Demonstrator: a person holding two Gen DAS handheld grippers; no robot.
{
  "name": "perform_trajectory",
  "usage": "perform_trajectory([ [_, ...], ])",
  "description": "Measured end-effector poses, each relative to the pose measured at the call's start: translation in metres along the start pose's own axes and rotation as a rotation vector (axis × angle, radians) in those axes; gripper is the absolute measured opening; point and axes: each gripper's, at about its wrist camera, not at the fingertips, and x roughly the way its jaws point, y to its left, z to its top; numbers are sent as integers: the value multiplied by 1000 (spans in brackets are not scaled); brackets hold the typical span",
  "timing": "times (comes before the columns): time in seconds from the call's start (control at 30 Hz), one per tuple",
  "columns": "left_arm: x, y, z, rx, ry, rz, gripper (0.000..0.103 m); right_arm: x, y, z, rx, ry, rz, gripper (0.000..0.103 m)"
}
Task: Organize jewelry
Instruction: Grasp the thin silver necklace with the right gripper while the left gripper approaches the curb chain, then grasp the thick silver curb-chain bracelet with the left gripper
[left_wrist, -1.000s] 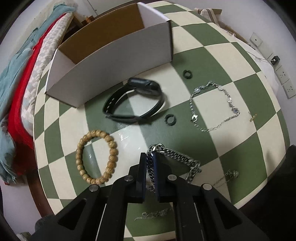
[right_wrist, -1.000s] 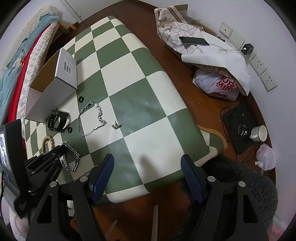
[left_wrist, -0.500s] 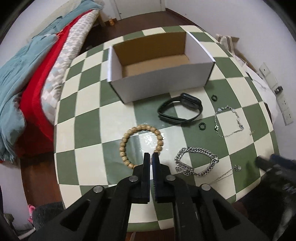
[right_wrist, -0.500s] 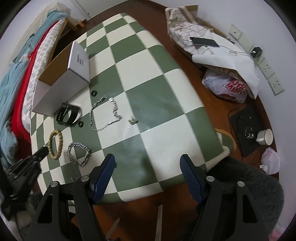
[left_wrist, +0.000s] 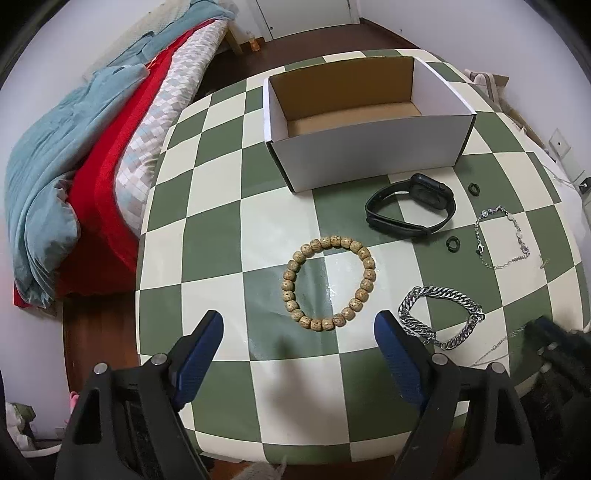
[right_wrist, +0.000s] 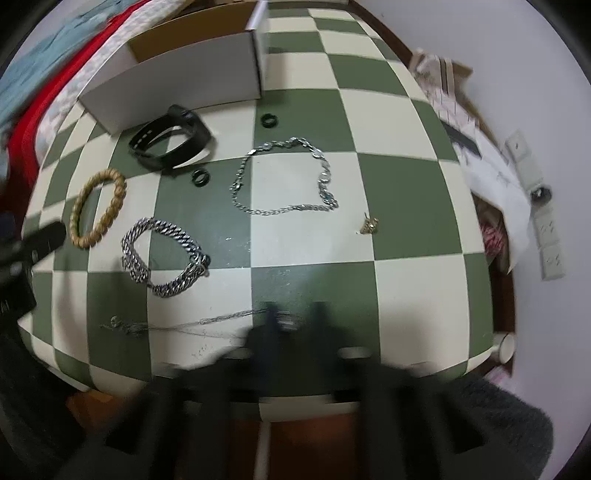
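Observation:
My left gripper (left_wrist: 298, 325) hovers over the checked table (left_wrist: 214, 229), its jaws opening wide with nothing between them. Just beyond its fingertips lies the wooden bead bracelet (left_wrist: 364, 256). The steel curb-chain bracelet (left_wrist: 447, 293) lies to the right of that. In the right wrist view, blurred by motion, my right gripper (right_wrist: 295, 317) is low at the table's near edge. Its jaws are closing to a narrow gap, with the end of a thin silver chain (right_wrist: 207, 323) between them. The open white box (left_wrist: 369, 147) stands at the far side.
A black watch (left_wrist: 410, 210), two small black rings (left_wrist: 451, 244) (left_wrist: 473, 189), a fine silver necklace (right_wrist: 321, 173) and a small gold charm (right_wrist: 369, 226) lie on the table. A bed with red and blue covers (left_wrist: 74, 166) is to the left, and bags and wall sockets (right_wrist: 550, 236) are to the right.
A second ago my left gripper was shut on the steel chain bracelet; it let go, pulled back and opened. My right gripper moved left and down to the thin chain and its jaws narrowed.

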Motion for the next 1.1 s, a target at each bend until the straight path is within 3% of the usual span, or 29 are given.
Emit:
perform_trajectory([
  [0.17, 1, -23, -1, 41, 4, -44, 83, -6, -39, 0, 137, -25, -11, 13],
  [0.33, 4, -70, 0, 156, 5, -88, 83, -12, -95, 13, 278, -42, -15, 13],
  [0.47, 17, -107, -2, 272, 24, -72, 82, -11, -109, 12, 311, -31, -9, 13],
  [0.53, 15, -115, -4, 293, -15, -54, 80, -8, -116, 11, 318, -22, -4, 13],
  [0.57, 15, -117, -4, 307, -11, -55, 77, -4, -120, 10, 318, -18, -2, 13],
  [0.6, 13, -118, -3, 309, -21, -68, 62, -3, -120, 9, 317, -16, -2, 13],
  [0.63, 11, -118, -3, 315, -21, -106, 36, -1, -119, 9, 316, -13, 0, 13],
  [0.7, 11, -122, -3, 329, -2, -121, 4, 1, -119, 7, 314, -10, -3, 13],
  [0.9, 6, -115, -2, 298, -4, -137, 2, 1, -115, 8, 313, -14, 3, 13],
  [1.1, -26, -75, 8, 209, -55, -203, 1, -19, -107, 14, 300, -45, 37, 13],
])
